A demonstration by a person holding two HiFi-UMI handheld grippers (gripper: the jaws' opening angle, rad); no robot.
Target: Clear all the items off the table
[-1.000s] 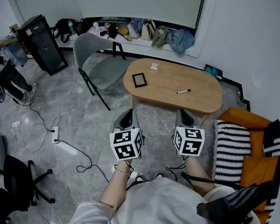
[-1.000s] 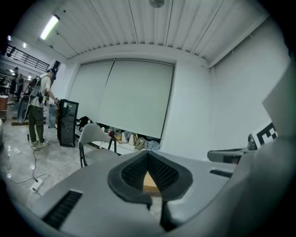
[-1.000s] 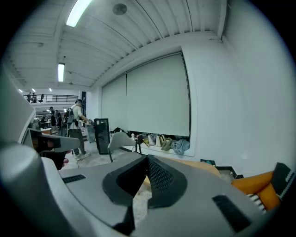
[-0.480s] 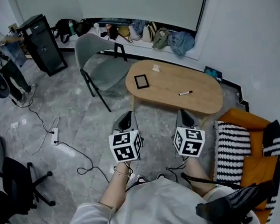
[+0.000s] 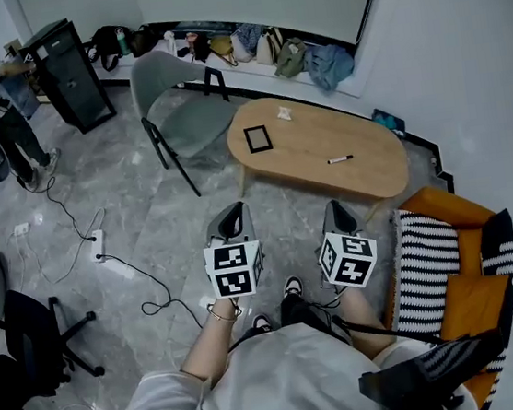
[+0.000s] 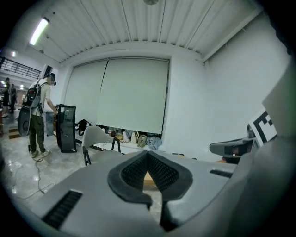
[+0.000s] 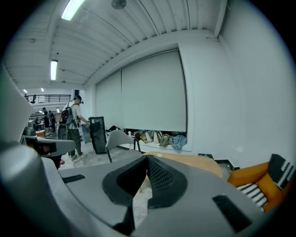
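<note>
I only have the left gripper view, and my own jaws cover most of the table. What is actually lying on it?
Observer: The head view shows three things on the oval wooden table: a black-framed square, a marker pen and a small white crumpled piece.
Operator: Is the right gripper carrying anything?
Observer: No. The right gripper has its jaws together with nothing between them.
Operator: Are we over the tabletop?
Observer: Not yet. In the head view the left gripper and the right one both show short of the table's near edge.
</note>
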